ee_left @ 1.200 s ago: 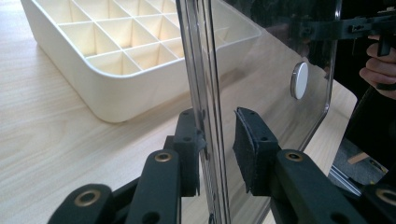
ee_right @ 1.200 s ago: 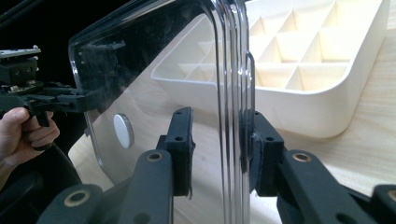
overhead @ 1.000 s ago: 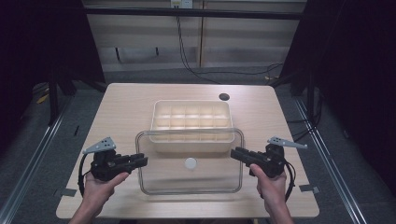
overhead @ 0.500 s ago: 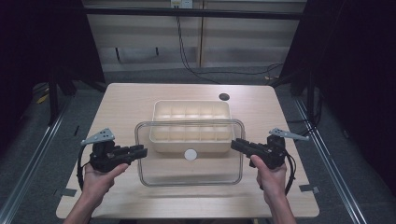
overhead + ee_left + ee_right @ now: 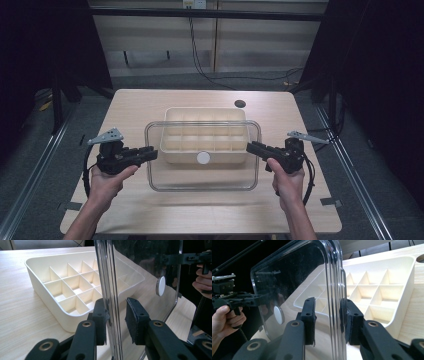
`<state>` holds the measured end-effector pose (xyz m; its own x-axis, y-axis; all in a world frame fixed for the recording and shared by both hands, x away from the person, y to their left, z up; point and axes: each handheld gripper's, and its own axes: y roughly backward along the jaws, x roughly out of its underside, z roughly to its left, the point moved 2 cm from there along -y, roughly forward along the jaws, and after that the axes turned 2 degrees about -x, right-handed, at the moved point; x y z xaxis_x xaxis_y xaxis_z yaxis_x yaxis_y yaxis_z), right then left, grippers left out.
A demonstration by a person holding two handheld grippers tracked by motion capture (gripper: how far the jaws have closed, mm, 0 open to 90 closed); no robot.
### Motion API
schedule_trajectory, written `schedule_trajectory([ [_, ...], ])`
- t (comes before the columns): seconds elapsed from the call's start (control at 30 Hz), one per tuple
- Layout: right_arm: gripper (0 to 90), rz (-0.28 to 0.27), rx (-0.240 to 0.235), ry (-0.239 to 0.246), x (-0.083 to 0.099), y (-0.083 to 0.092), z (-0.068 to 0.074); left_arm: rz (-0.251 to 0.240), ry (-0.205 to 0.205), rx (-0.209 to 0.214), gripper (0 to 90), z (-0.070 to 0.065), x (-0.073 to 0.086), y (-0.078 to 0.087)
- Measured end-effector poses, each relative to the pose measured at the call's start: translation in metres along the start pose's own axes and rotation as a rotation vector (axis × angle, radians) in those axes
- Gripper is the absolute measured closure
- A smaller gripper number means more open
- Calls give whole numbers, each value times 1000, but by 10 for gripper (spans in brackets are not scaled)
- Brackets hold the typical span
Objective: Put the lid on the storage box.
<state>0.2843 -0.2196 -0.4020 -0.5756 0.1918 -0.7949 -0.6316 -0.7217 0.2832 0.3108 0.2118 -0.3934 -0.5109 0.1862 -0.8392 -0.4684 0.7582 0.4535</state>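
Note:
A clear plastic lid [image 5: 200, 177] with a white round knob [image 5: 203, 158] hangs over the near half of a cream box [image 5: 205, 120] divided into several compartments. My left gripper [image 5: 152, 153] is shut on the lid's left rim, and my right gripper [image 5: 250, 146] is shut on its right rim. In the left gripper view the lid's edge [image 5: 113, 277] stands upright between the pads of the left gripper [image 5: 116, 307], with the box [image 5: 50, 290] behind it. In the right gripper view the right gripper [image 5: 328, 305] clamps the lid's rim [image 5: 334, 270], with the box [image 5: 387, 290] beyond.
The box sits mid-table on a light wooden top [image 5: 150, 100]. A dark round hole [image 5: 240, 104] lies behind the box on the right. Tape marks [image 5: 330, 202] sit near the front corners. Black frames and floor cables surround the table.
Both hands have lifted the lid and carried it away from the person. It now overlaps more of the cream box. Both grips stay as they were.

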Motion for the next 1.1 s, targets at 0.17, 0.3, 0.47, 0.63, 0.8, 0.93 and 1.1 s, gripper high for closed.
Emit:
schedule_trajectory([
  [0.17, 672, -2, 7, -3, -5, -1, -1, -3, 0, 3, 706, 2, -4, -2],
  [0.3, 671, -1, 12, 6, -11, -4, -3, -6, 3, -5, 706, 6, -10, -5],
  [0.47, 669, -4, 12, 6, -21, -9, -5, -18, 0, -7, 705, 10, -17, -5],
  [0.63, 668, 2, 8, 5, -26, -18, -12, -20, 19, -20, 706, 16, -18, -10],
  [0.8, 667, 2, 10, -6, -30, -24, -18, -18, 22, -33, 705, 21, -22, -15],
  [0.93, 666, -2, 8, -17, -34, -29, -23, -32, 36, -37, 705, 25, -28, -18],
  [1.1, 664, -4, 8, -27, -39, -33, -27, -38, 39, -37, 705, 28, -35, -20],
])
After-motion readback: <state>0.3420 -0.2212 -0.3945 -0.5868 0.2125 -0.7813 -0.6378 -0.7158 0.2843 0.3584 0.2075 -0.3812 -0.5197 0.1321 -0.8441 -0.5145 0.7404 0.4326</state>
